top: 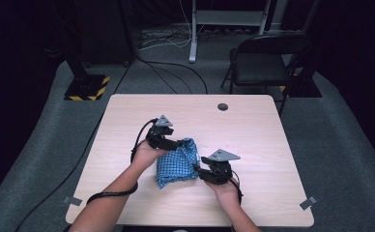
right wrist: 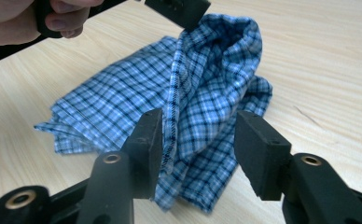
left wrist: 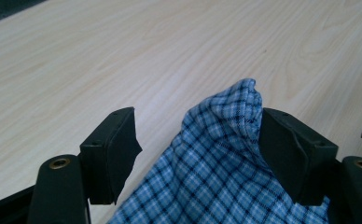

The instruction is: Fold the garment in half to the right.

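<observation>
Cloth lies bunched, long axis diagonal, peak toward left tool.

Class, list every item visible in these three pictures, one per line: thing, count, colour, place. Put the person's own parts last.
Checked cloth: one, blue and white, crumpled near the middle of the table, between the two grippers.
Table: one, light wood, centre of the high view.
Hole in the tabletop: one, dark, near the far edge.
Folding chair: one, black, beyond the table's far right corner.
Tape pieces: two, grey, at the table's near corners.
Cables: several, black and white, on the grey floor.
Left gripper: one, black, open, cloth between its jaws.
Right gripper: one, black, open around a fold of the cloth.
Forearms: two, entering from the bottom.
</observation>
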Available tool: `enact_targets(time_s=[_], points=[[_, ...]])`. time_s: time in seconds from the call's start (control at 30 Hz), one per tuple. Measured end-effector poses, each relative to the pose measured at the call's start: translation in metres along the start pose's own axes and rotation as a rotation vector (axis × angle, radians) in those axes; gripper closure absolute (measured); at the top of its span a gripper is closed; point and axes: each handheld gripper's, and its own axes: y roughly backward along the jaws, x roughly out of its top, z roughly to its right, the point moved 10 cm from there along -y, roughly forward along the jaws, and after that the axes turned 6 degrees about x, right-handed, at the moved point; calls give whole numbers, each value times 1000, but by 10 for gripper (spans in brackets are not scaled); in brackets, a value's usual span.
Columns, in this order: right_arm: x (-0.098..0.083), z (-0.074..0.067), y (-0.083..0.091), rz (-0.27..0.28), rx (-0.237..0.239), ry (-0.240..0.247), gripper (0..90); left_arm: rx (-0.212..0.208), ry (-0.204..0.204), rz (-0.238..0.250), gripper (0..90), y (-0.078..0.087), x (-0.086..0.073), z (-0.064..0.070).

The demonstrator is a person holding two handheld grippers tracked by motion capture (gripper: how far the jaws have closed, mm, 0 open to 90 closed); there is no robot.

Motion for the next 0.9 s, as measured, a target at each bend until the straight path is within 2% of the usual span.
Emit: enact_targets(time_s=[0.13, 0.2, 0.27, 0.47, 0.57, 0.63, 0.73, 0.9], points=[[7, -6, 0, 19, 16, 18, 480, -12, 29, 16, 268, 13, 8, -6], [12, -9, -1, 24, 17, 40, 472, -13, 43, 16, 269, 16, 7, -9], [14, -12, -4, 25, 26, 52, 458, -15, 48, -5, 267, 14, -1, -9], [16, -13, -26, -27, 65, 65, 412, 14, 8, -67, 269, -2, -26, -5], [18, -14, -38, -54, 91, 81, 398, 51, -7, -94, 269, -8, -36, -11], [19, -12, -46, -75, 106, 86, 390, 71, 7, -105, 269, -12, -41, -19], [17, -5, -56, -96, 104, 71, 378, 90, 43, -115, 267, -16, -46, -29], [3, 5, -63, -142, 105, 29, 372, 120, 63, -136, 267, -20, -55, -41]])
